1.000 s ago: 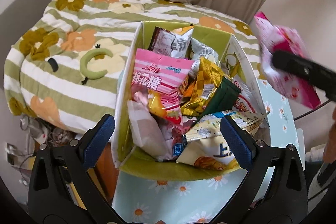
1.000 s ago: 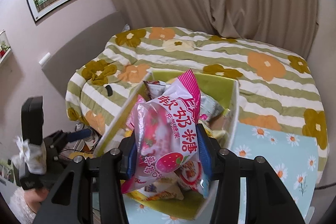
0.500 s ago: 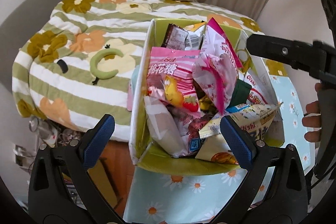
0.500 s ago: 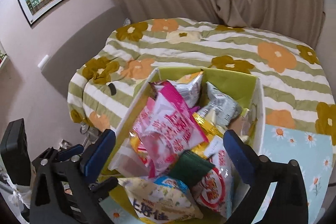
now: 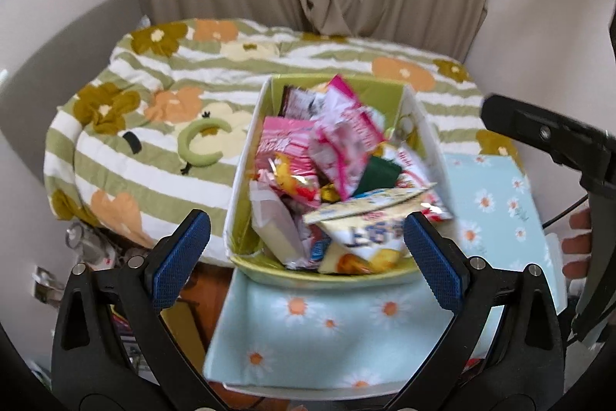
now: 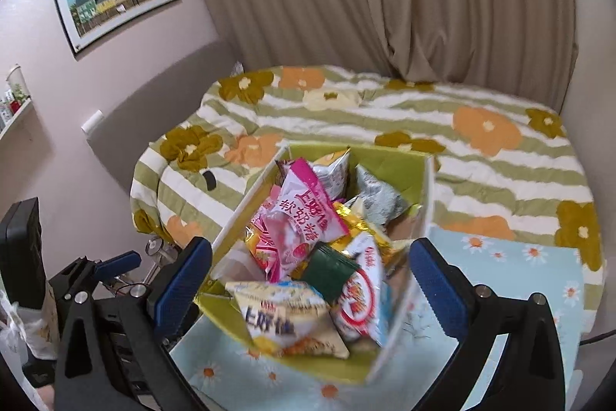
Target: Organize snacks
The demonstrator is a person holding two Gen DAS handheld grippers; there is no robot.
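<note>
A white box with a green lining [image 5: 246, 180] [image 6: 419, 210] stands on a daisy-print tabletop and is heaped with snack bags. A pink strawberry candy bag [image 5: 342, 137] [image 6: 304, 218] lies on top of the pile. A pale yellow chip bag [image 5: 365, 230] [image 6: 285, 318] lies at the near end. My left gripper [image 5: 306, 253] is open and empty, in front of the box. My right gripper [image 6: 310, 287] is open and empty, above the box's near end; its body also shows in the left wrist view [image 5: 546, 137].
The light blue daisy tabletop [image 5: 331, 326] [image 6: 512, 264] stands against a bed with a green striped floral quilt [image 5: 154, 141] [image 6: 462, 126]. A green crescent toy [image 5: 200, 145] lies on the quilt. Beige curtains hang behind. Clutter fills the gap at the left of the table.
My right gripper opened and dropped the pink candy bag onto the pile in the box. Both grippers then pulled back from the box.
</note>
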